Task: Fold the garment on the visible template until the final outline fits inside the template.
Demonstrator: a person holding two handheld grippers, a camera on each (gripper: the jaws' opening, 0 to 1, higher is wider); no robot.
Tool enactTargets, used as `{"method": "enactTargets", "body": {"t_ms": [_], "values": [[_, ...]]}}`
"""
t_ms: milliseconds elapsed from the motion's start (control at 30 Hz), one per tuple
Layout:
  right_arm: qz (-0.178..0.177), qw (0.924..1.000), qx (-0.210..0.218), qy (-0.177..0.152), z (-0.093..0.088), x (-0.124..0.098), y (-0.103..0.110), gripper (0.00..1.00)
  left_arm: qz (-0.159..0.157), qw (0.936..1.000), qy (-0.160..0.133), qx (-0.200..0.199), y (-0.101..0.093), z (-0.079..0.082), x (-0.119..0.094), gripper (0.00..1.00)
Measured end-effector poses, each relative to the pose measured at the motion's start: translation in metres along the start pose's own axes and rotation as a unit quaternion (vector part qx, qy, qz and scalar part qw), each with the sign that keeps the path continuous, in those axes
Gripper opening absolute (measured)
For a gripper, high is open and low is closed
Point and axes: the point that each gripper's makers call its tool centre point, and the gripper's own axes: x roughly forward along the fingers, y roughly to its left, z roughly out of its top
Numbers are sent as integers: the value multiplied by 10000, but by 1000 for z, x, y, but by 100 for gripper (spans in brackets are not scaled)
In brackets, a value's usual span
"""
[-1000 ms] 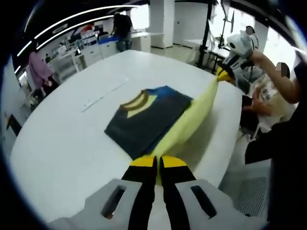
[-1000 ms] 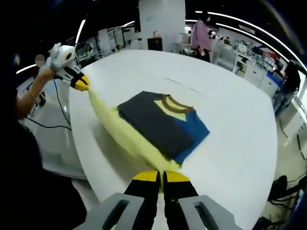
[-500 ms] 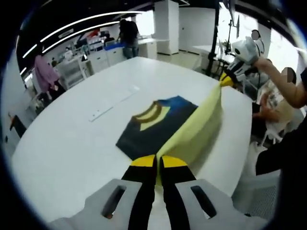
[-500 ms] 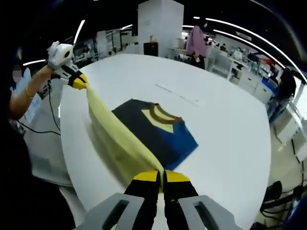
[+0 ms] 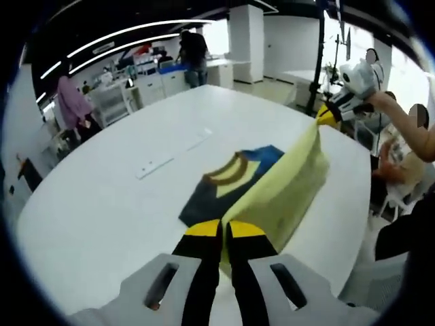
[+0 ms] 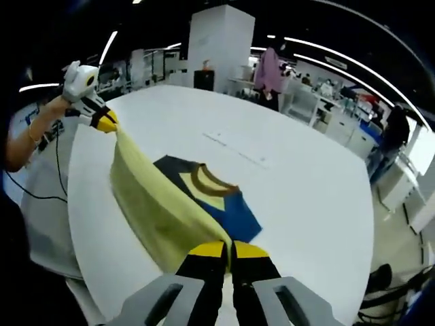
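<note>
Left gripper (image 5: 223,229) has its jaws pressed together on one corner of the shirt (image 5: 289,187), pinching the pale yellow cloth right at the yellow tips. Right gripper (image 6: 223,251) does the same on the other corner, jaws closed on the same yellow edge. Between the two, the yellow part of the shirt is lifted off the table (image 5: 102,204) and hangs as a stretched sheet.

Ahead of the left gripper's tips, the rest of the shirt lies flat on the table: dark panel, blue patch and a brown collar (image 5: 228,172) (the yellow sheet hides its near side). A thin white strip (image 5: 173,153) lies on the table beyond and left of the shirt, apart from it.

In the right gripper view the yellow sheet runs from the tips up and left to the left gripper, which a hand (image 6: 51,109) holds, and the flat part with the collar lies just ahead. People stand at benches in the background, well beyond the table.
</note>
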Motion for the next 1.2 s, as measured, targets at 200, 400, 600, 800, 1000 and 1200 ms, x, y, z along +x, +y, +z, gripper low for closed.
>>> {"method": "enactTargets", "body": {"t_ms": [200, 400, 600, 800, 1000, 1200], "values": [[-236, 9996, -130, -111, 10, 13, -13, 0, 151, 9998, -129, -45, 13, 7, 11, 1], [-664, 9968, -315, -306, 22, 21, -28, 0, 293, 9992, -269, -81, 25, 13, 23, 1], [-1054, 9921, -591, -324, 30, 34, -39, 0, 433, 9983, -384, -93, 36, 18, 33, 1], [-1328, 9878, -788, -204, 27, 51, -48, 0, 692, 9959, -482, 323, 46, 22, 48, 1], [-1483, 9877, -475, -148, 21, 71, -61, 0, 741, 9940, -541, 592, 55, 19, 69, 1], [-1451, 9889, -319, -94, 16, 95, -68, 0, 709, 9952, -522, 423, 69, 10, 91, 1]]}}
